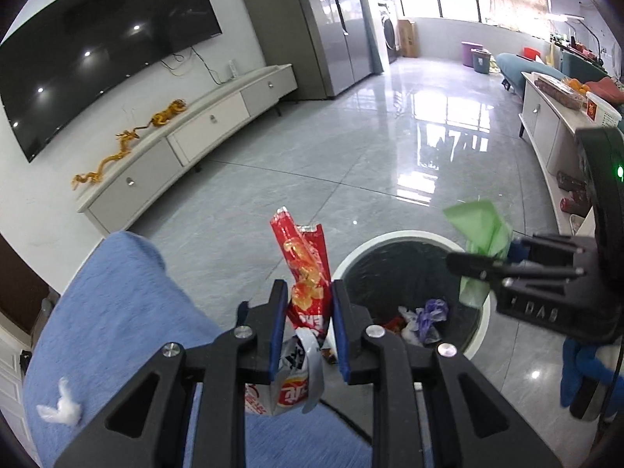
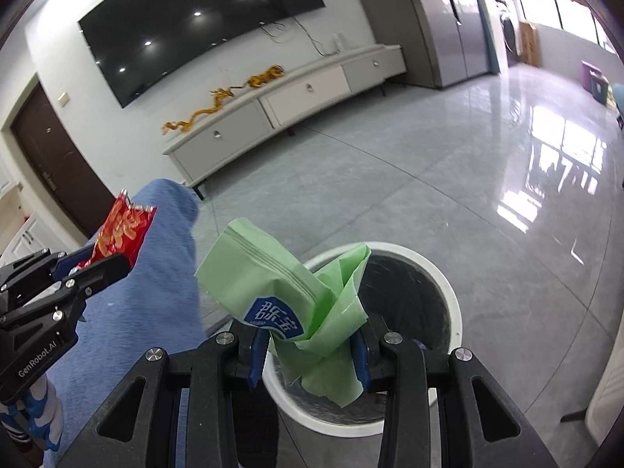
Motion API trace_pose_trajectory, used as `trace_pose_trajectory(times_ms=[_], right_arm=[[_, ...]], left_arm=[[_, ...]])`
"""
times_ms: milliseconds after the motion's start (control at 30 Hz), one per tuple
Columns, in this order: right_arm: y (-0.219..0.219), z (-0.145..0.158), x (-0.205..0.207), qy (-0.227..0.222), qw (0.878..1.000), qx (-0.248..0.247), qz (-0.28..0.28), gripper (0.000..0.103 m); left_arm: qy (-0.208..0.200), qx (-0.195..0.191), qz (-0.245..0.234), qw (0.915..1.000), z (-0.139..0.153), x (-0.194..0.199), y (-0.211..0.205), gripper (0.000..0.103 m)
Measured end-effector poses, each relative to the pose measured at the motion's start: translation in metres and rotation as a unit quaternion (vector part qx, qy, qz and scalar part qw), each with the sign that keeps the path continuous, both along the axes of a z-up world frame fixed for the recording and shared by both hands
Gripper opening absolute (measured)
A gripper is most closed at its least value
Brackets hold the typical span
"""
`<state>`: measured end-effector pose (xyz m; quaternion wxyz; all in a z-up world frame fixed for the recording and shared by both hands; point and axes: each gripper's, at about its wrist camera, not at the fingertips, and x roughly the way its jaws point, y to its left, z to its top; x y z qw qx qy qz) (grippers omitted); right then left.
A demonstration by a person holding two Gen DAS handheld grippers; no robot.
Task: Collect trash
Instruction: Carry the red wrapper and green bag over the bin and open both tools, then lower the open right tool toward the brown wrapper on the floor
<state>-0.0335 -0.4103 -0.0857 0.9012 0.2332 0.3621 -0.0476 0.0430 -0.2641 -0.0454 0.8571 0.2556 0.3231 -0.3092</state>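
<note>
My left gripper [image 1: 308, 304] is shut on a red snack wrapper [image 1: 306, 273], held upright just left of a round white trash bin [image 1: 483, 327]; it also shows in the right wrist view [image 2: 101, 257] with the wrapper [image 2: 121, 234]. The bin has a dark liner and holds several scraps [image 1: 425, 318]. My right gripper [image 2: 310, 345] is shut on a crumpled green plastic bag [image 2: 300, 296], held over the bin [image 2: 448, 292]. It shows from the side in the left wrist view [image 1: 472, 263] with the green bag [image 1: 481, 230].
A blue cloth-covered surface [image 1: 117, 312] lies to the left with a white scrap [image 1: 60, 405] on it. A white TV cabinet [image 1: 187, 136] stands under a wall TV [image 1: 97, 46]. Another cabinet [image 1: 546, 124] lines the right. The floor is glossy grey tile [image 1: 370, 156].
</note>
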Motion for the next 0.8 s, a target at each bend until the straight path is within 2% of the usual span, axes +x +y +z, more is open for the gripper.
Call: trace_pose_trajectory(times_ms=[167,433,533,600,633,667,700,800], right_arm=[[-0.016,-0.022,0.004,0.022,1.0,0.018,-0.013,0.036],[-0.025,-0.036,0.01,0.04,0.999,0.03,-0.022,0.036],[-0.027,-0.041,0.013,0.048,0.998,0.034,-0.028,0.04],[-0.027,-0.041,0.013,0.051,0.998,0.031,-0.032,0.049],[-0.028,-0.042,0.013,0.053,0.998,0.029,-0.034,0.049],[-0.03,-0.043,0.013,0.054,0.997,0.028,-0.036,0.05],[-0.031,-0.042,0.013,0.055,0.997,0.027,-0.038,0.051],[-0.031,-0.041,0.011,0.055,0.997,0.021,-0.045,0.056]], left_arm=[[0.01,0.004,-0.003,0.9999,-0.014,0.009,-0.022,0.022],[0.034,0.003,-0.004,0.9994,-0.03,0.021,-0.04,0.022],[0.053,-0.006,-0.01,0.9985,-0.034,0.024,-0.044,0.023],[0.059,-0.013,-0.013,0.9981,-0.035,0.024,-0.048,0.025],[0.062,-0.017,-0.015,0.9978,-0.035,0.023,-0.049,0.033],[0.065,-0.022,-0.015,0.9975,-0.035,0.024,-0.051,0.049],[0.065,-0.026,-0.014,0.9974,-0.035,0.024,-0.05,0.054],[0.067,-0.039,-0.013,0.9969,-0.032,0.023,-0.048,0.057]])
